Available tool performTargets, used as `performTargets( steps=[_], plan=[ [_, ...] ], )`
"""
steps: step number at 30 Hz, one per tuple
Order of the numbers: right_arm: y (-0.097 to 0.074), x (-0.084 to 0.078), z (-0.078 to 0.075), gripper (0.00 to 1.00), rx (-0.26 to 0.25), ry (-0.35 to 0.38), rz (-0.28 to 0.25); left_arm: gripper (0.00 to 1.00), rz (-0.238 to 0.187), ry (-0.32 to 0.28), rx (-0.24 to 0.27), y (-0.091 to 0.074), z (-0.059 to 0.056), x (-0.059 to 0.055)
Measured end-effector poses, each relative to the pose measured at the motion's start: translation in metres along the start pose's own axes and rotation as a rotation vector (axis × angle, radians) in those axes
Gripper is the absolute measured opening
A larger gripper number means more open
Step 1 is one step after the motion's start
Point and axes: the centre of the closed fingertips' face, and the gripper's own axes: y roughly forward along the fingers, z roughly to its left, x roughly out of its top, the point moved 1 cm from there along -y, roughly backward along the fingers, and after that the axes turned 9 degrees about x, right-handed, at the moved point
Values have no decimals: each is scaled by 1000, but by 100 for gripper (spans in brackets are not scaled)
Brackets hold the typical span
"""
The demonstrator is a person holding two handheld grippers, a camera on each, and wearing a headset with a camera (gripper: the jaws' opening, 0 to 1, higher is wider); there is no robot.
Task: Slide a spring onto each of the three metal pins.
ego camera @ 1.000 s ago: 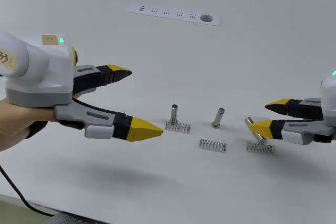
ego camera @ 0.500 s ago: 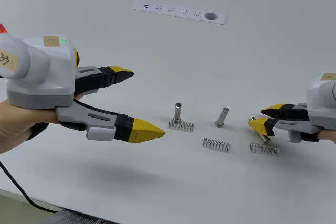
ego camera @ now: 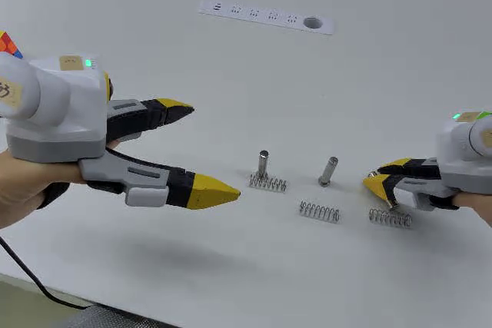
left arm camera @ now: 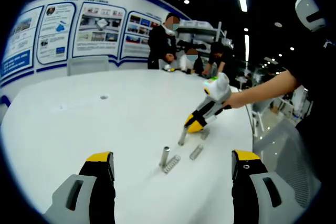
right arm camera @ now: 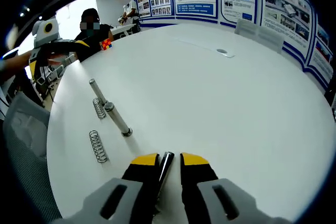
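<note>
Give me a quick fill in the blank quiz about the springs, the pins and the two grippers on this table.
1. The springs lying flat on the table number ___.
2. The left gripper has its jaws ___.
3. The right gripper has its jaws closed on the rightmost metal ___.
Missing words: three; open; pin.

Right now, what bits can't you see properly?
- Right pin: lower end, right gripper view, hidden between the jaws.
- Right gripper: head view, too small to tell whether it pinches that pin.
- Farthest spring: left gripper view, tiny and blurred.
</note>
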Motion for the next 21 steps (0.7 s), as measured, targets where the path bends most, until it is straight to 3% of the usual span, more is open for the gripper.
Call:
performTargets(
  steps=[13, 16, 21],
  plan=[
    [0, -2, 2, 12, -35, -20, 24, 94, 9, 0, -6, 0, -5, -4],
    [0, -3, 2, 12, -45, 16, 22, 94, 11, 3, 4, -1, -4, -4],
    [0, -3, 5, 10, -55, 0, 41, 94, -2, -7, 15, -4, -1, -3]
  ],
)
